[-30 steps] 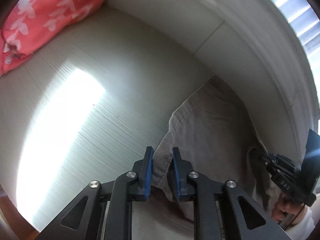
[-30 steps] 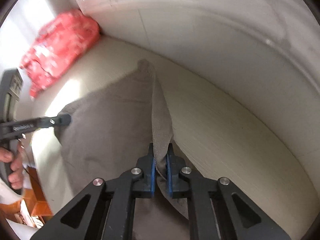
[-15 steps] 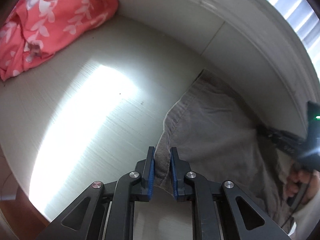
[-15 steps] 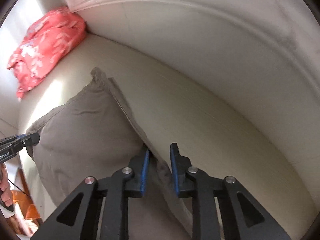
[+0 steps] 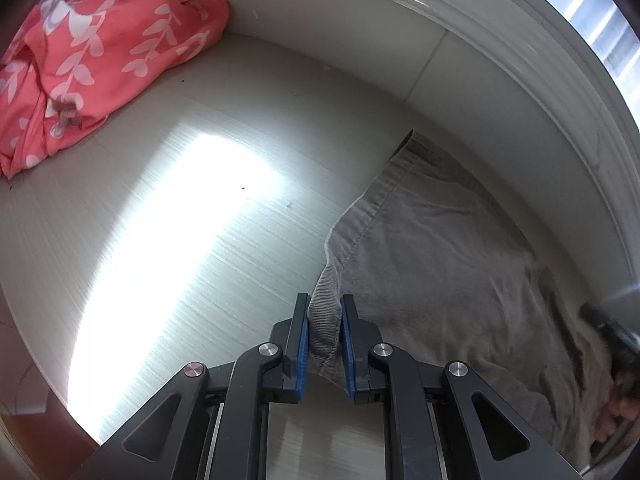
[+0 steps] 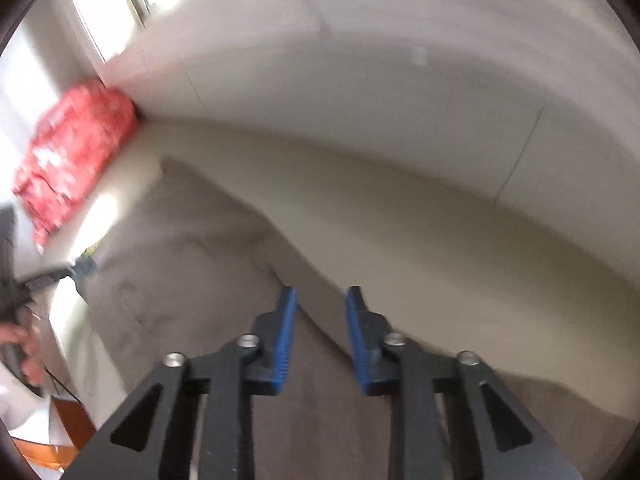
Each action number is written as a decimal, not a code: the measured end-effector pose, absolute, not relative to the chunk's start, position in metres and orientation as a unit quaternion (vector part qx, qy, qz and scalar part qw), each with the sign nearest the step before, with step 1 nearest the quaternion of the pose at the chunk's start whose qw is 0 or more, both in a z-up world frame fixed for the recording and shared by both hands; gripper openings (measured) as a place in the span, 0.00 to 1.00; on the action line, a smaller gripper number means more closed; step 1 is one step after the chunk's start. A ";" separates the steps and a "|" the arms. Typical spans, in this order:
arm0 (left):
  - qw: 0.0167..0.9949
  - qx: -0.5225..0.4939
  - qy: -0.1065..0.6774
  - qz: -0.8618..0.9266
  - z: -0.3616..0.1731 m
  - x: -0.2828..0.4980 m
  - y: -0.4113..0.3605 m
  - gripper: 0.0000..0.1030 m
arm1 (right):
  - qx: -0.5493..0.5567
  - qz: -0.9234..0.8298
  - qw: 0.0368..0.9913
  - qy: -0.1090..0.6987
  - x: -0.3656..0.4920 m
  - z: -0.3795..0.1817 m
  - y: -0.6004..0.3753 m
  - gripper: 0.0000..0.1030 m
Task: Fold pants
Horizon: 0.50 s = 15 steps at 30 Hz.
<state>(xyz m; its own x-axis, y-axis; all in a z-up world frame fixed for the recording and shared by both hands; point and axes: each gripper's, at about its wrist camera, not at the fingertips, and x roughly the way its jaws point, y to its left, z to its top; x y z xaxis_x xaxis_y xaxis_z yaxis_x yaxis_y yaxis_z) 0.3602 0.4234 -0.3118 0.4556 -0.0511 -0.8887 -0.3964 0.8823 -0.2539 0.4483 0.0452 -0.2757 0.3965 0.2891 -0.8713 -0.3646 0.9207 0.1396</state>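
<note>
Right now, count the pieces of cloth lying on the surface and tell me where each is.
2. The grey-brown corduroy pants lie by the white back wall, their near corner between the left gripper jaws. The coral leaf-print cloth is bunched in the far left corner.

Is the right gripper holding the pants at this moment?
No, the right gripper has its fingers spread apart with nothing between them, above the pants lying on the surface.

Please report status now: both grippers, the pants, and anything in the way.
Left gripper shut on pants edge. Right gripper open, above pants. Red cloth far corner, clear.
</note>
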 end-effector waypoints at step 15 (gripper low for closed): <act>0.824 -0.200 0.518 0.112 -0.307 0.358 0.413 0.14 | -0.014 0.152 0.832 0.533 0.368 -0.284 -0.025 0.22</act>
<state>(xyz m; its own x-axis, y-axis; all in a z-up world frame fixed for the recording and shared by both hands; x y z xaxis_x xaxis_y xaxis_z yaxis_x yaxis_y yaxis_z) 0.3580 0.4130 -0.3073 0.4383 -0.0229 -0.8986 -0.3922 0.8946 -0.2141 0.3678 -0.0250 -0.2835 0.3851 0.2380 -0.8917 -0.2682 0.9533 0.1386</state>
